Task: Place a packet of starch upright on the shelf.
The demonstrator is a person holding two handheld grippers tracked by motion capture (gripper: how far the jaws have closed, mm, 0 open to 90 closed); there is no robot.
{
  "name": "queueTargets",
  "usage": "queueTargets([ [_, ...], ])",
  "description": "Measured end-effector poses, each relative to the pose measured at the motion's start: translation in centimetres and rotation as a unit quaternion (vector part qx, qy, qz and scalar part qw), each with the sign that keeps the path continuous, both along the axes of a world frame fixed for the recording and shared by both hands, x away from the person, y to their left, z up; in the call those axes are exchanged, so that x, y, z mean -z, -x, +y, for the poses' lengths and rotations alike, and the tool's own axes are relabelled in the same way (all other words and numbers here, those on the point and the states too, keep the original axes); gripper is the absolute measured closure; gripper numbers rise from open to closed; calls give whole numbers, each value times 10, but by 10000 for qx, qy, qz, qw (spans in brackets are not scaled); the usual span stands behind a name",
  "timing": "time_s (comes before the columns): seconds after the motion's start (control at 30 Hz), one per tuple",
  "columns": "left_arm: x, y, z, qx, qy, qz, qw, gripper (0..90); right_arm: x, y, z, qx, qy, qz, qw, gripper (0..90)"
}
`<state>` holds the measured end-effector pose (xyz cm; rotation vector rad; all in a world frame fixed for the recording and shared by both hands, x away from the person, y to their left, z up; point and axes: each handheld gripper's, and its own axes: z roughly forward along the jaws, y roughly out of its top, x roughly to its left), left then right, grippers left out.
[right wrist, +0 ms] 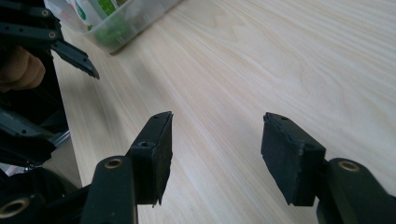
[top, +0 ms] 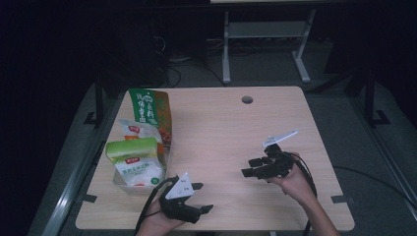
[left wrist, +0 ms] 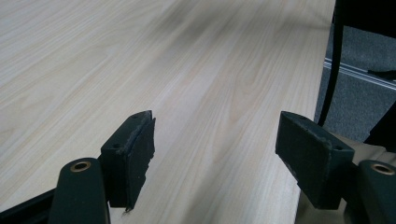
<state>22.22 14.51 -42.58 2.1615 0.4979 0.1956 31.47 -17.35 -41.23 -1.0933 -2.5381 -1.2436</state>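
The snack packets (top: 142, 142) lie in a cluster at the left side of the light wooden table (top: 221, 128), well apart from both grippers. Farthest back is a green and orange bag (top: 151, 114) with printed characters, lying flat. In front of it lies a white pouch with a red label (top: 134, 131), and nearest the person a white packet with a light green top (top: 134, 162) sits in what looks like a clear plastic container (top: 120, 181); the right gripper view catches that container's corner (right wrist: 116, 28) with green packaging inside.

The left gripper (top: 201, 197) is held in the person's left hand (top: 157, 221) at the near edge of the table, just to the right of the packets, with a grey three-cornered plate on top. Its jaws stand spread wide with nothing between them; in the left gripper view (left wrist: 215, 154) bare wood grain shows in the gap, and the table's right edge runs past the right jaw.

Toward the table's back edge there is a small round hole (top: 247, 100).

The right gripper (top: 248, 167) is held in the right hand (top: 292, 182) at the right side of the table, pointing left. Its jaws are also spread apart and empty, with bare tabletop between them in the right gripper view (right wrist: 215, 154), where the left gripper (right wrist: 28, 51) appears at the left edge.
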Motion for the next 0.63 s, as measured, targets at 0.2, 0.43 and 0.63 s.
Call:
queueTargets([
  [0.2, 0, -1, 1, 31, -51, -33, 10000, 278, 4, 7, -8, 81, -25, 5, 10000, 422],
  [0.43, 0, -1, 2, 25, -50, -23, 10000, 277, 13, 19, -17, 155, 40, 24, 9999, 416],
  [0.63, 0, -1, 2, 33, -35, -13, 10000, 276, 15, 33, -25, 230, 51, -133, 9996, 406],
])
